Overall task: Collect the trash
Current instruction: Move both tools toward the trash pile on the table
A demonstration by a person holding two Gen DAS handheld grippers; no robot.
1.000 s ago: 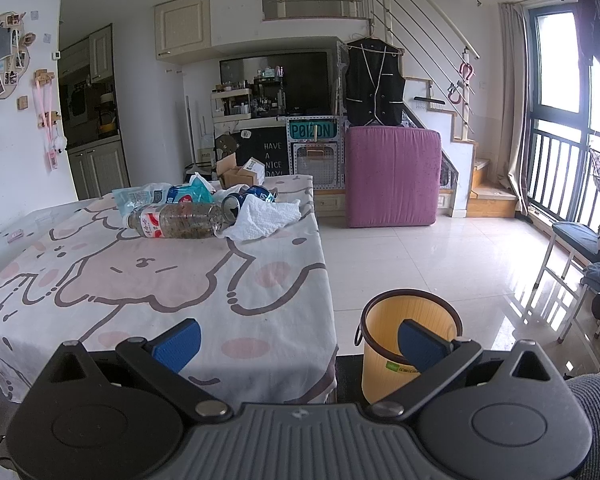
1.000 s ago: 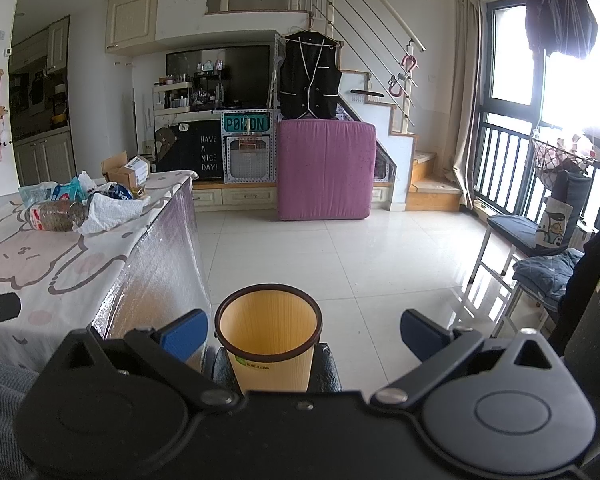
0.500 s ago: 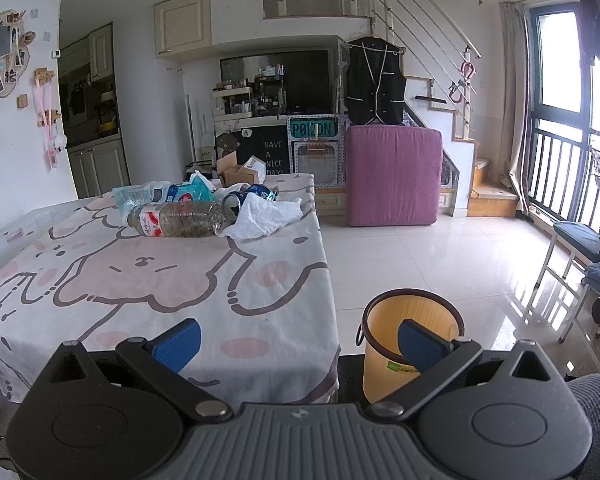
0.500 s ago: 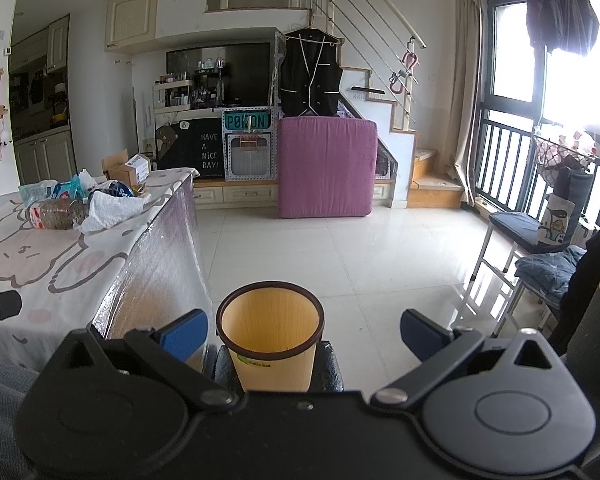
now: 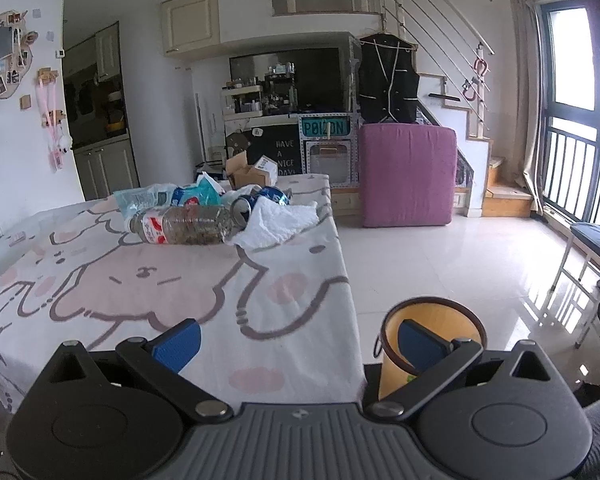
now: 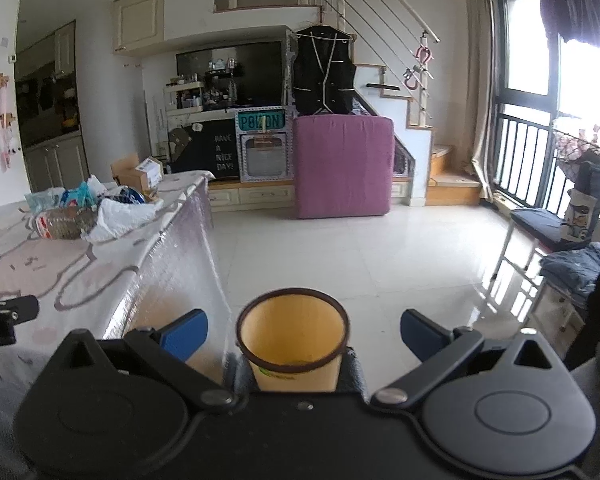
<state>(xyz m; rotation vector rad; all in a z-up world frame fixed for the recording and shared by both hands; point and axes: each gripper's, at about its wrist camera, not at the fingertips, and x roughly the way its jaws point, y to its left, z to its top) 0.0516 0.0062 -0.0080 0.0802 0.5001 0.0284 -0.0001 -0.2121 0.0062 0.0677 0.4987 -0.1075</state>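
Observation:
A heap of trash lies at the far end of the table (image 5: 140, 288): a clear plastic bottle (image 5: 180, 225) on its side, a white crumpled tissue (image 5: 276, 220), blue wrappers (image 5: 192, 196) and a blue can (image 5: 274, 194). The heap also shows in the right wrist view (image 6: 84, 216). A yellow bin (image 5: 432, 344) (image 6: 294, 336) stands on the floor by the table's near right corner. My left gripper (image 5: 296, 340) is open and empty over the table's near edge. My right gripper (image 6: 304, 332) is open and empty, just behind the bin.
A cardboard box (image 5: 248, 172) sits behind the trash heap. A purple cushion (image 5: 406, 176) leans against the stairs. Chairs (image 6: 556, 248) with clothes stand at the right by the window. White tiled floor (image 6: 340, 248) lies between table and chairs.
Both grippers have drifted slightly forward; the bin and table look a little closer. Nothing was taken hold of or let go.

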